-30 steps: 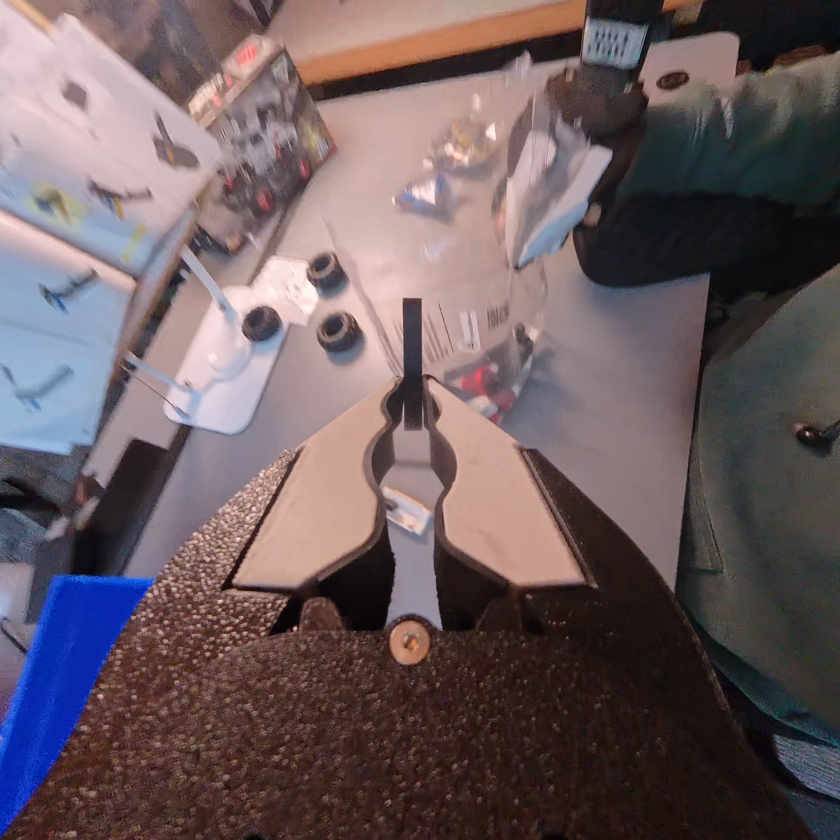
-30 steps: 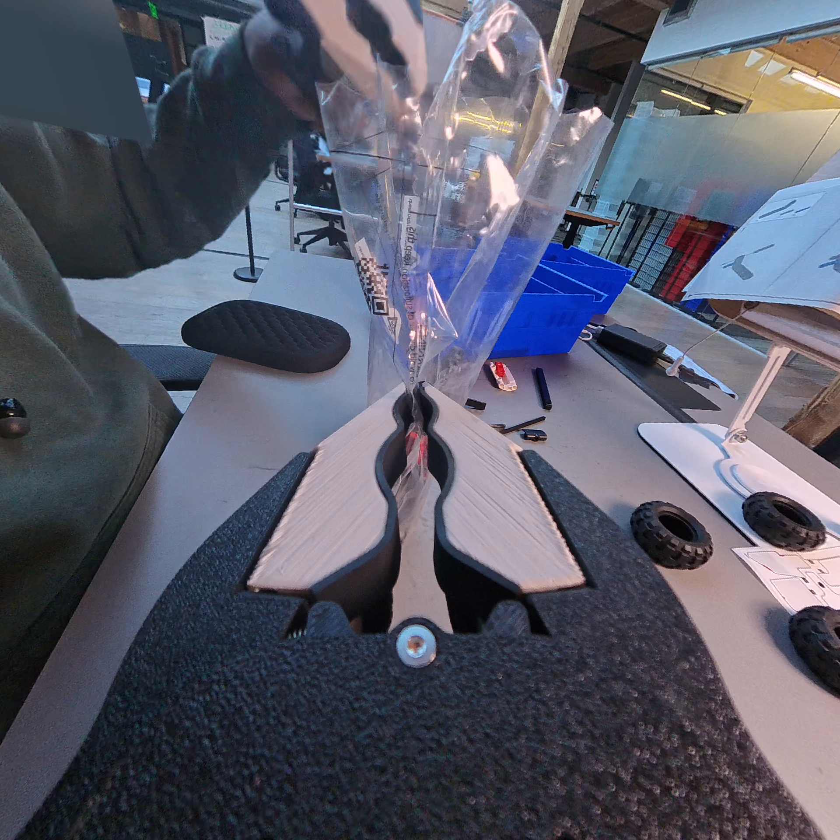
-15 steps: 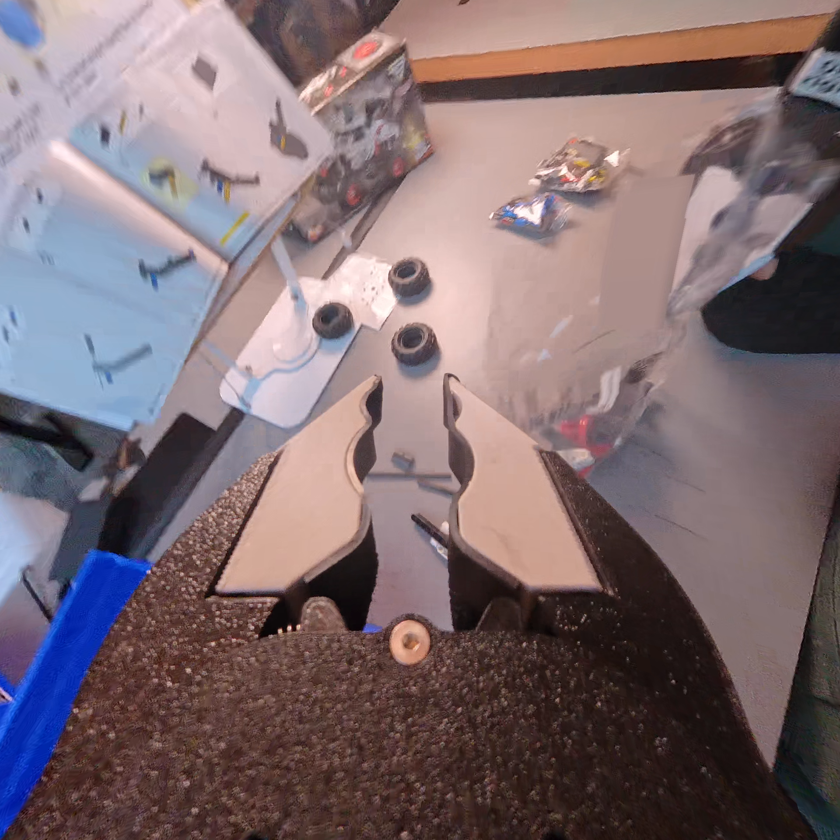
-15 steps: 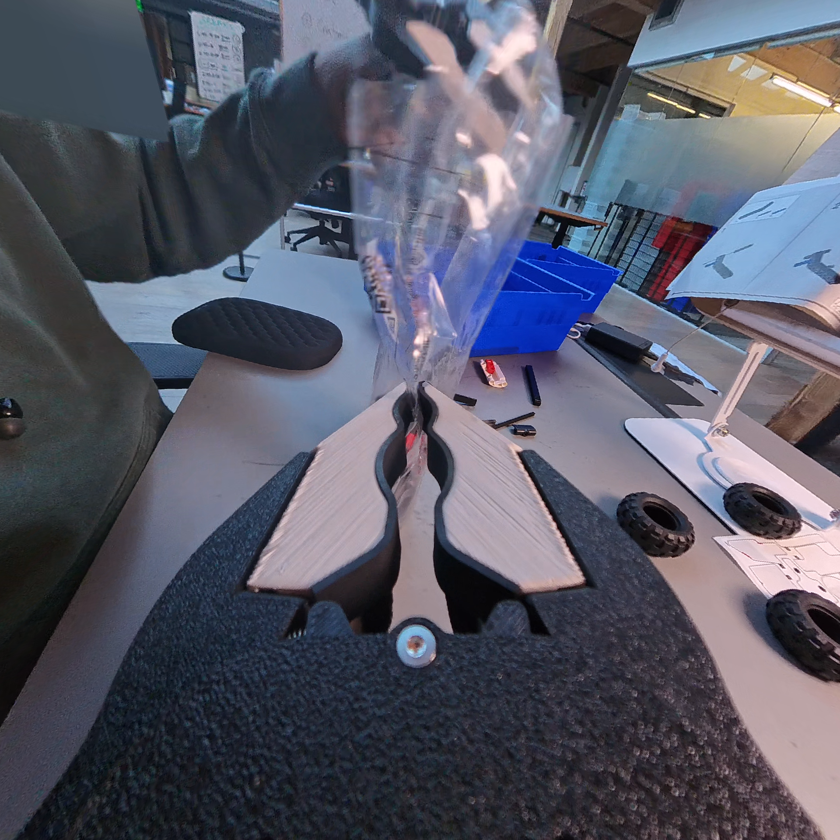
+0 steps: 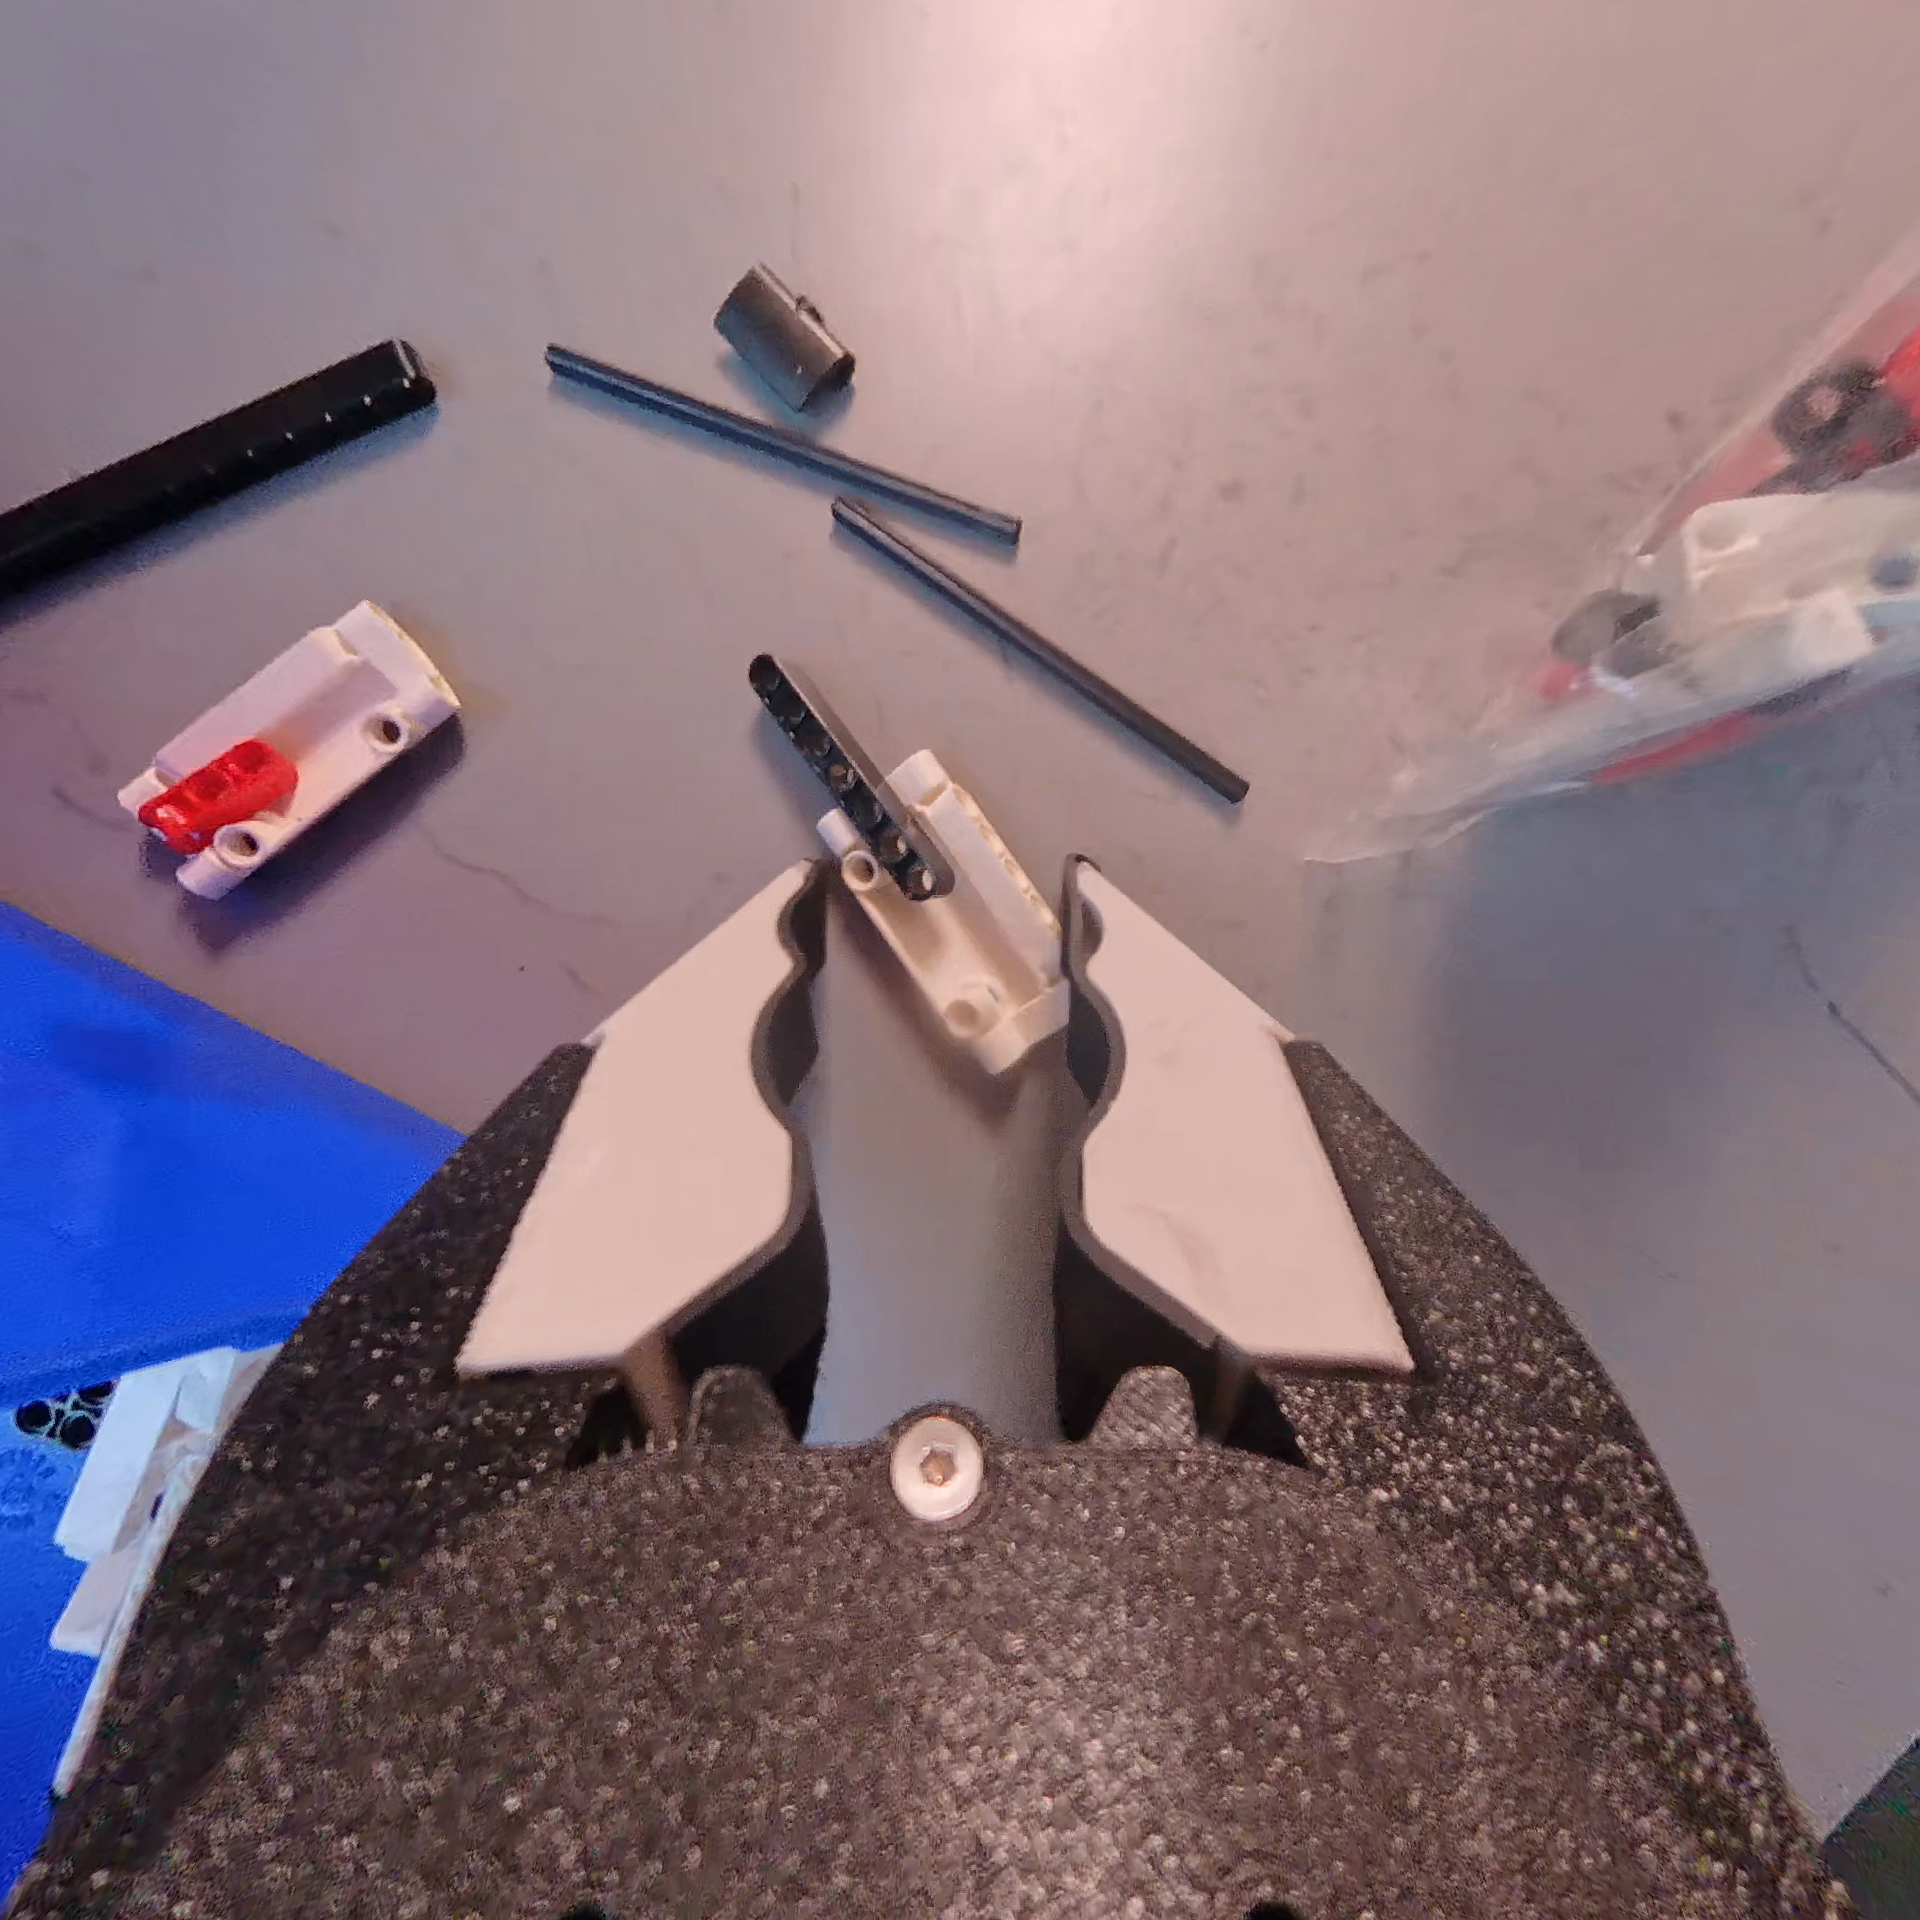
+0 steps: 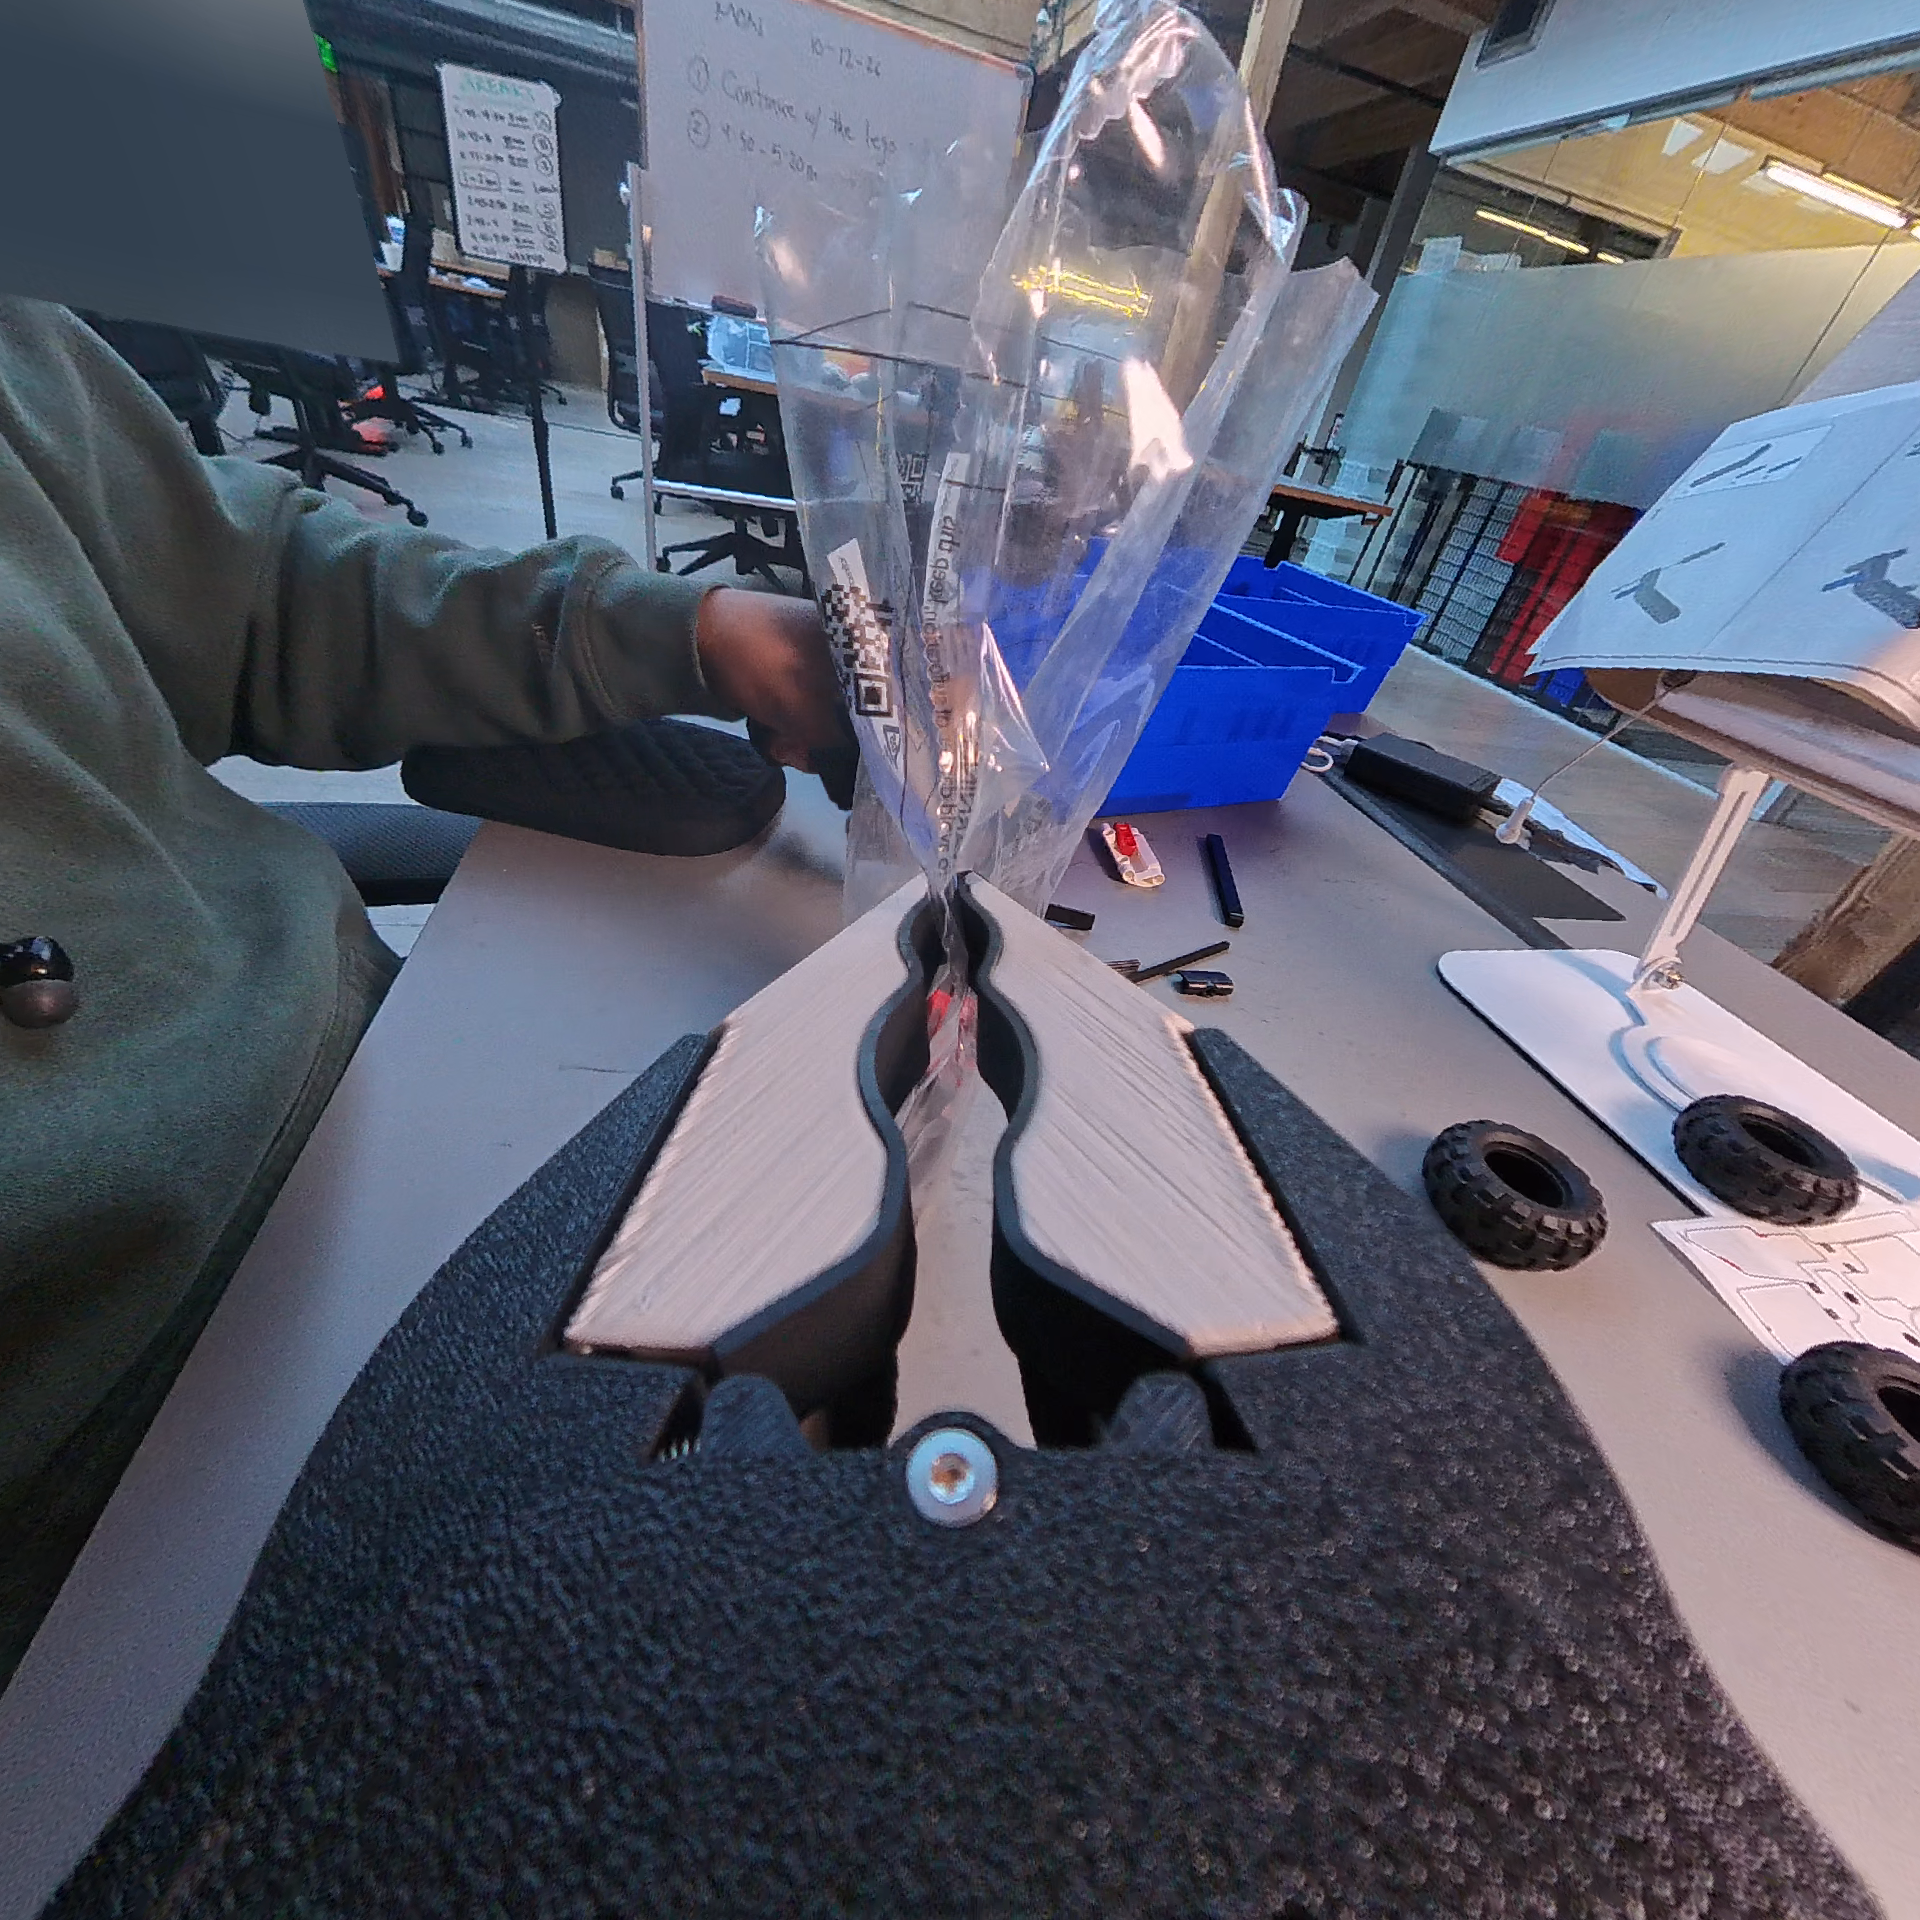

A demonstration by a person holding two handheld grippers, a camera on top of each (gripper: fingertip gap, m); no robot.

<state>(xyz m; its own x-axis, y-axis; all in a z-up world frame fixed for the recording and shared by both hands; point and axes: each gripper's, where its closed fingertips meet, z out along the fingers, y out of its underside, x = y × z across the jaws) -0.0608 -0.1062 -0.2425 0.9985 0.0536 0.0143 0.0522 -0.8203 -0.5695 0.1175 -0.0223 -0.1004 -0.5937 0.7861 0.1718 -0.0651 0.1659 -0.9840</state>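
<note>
Left gripper (image 5: pixel 943 883) is gaping wide around a white brick (image 5: pixel 971 940), black beam (image 5: pixel 844 777) lying at twelve o'clock. Right gripper (image 6: pixel 958 896) is pinching the bag (image 6: pixel 1023 499) tight, tyres (image 6: pixel 1513 1195) sitting at three o'clock.

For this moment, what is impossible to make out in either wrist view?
- Left wrist view: contents of the clear bag are motion-blurred and cut by the right edge; only red, white and dark shapes show.
- Left wrist view: the blue bin is cut by the left edge and partly hidden by the left tool.
- Right wrist view: the bag's lower end is hidden behind the right tool.
- Right wrist view: the left tool is hidden behind the bag.
</note>
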